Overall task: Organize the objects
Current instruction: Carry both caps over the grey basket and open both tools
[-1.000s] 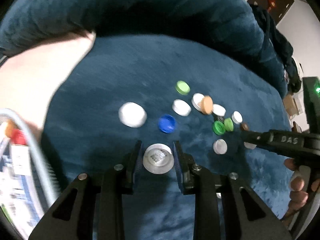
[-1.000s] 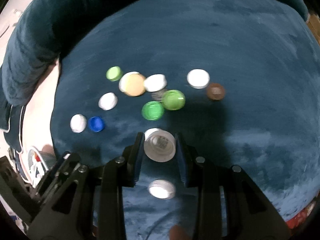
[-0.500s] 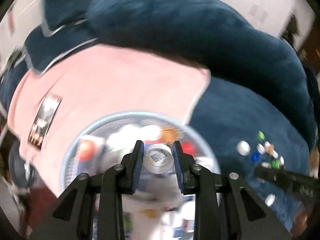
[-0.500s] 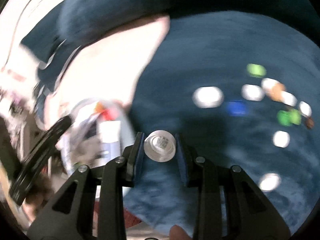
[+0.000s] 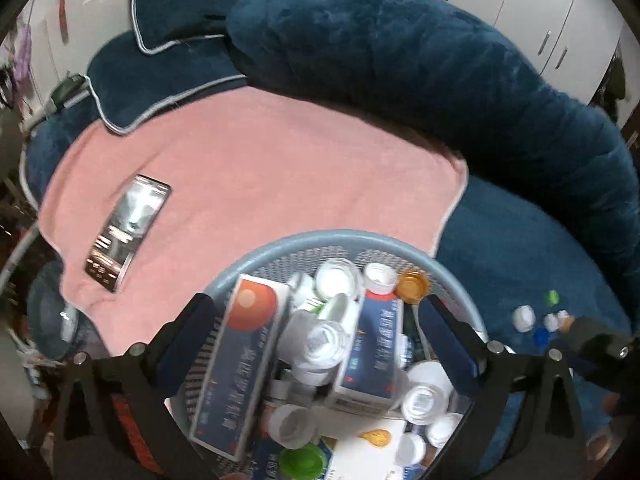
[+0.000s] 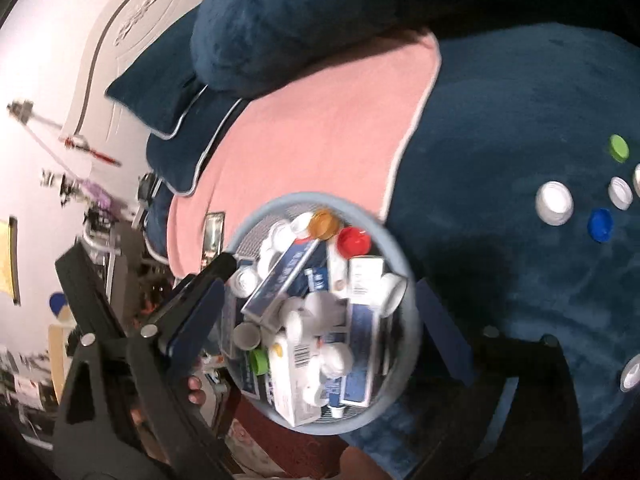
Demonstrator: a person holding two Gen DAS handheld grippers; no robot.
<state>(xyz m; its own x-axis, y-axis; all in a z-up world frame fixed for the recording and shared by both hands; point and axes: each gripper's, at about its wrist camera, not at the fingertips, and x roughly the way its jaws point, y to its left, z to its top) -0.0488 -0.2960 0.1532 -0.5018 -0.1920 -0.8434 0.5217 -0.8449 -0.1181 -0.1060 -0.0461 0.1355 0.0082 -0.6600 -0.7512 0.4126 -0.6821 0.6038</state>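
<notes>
A: While both grippers hang over the basket (image 5: 256,258), what are they doing?
B: The left gripper (image 5: 320,330) and the right gripper (image 6: 320,320) are both opening, jaws wide, nothing between them.
A: And the basket?
B: Full of boxes (image 5: 240,364) and caps. Beyond it lies a pink towel (image 5: 280,168); loose caps (image 6: 554,202) sit on the blue bed (image 6: 500,120).
</notes>
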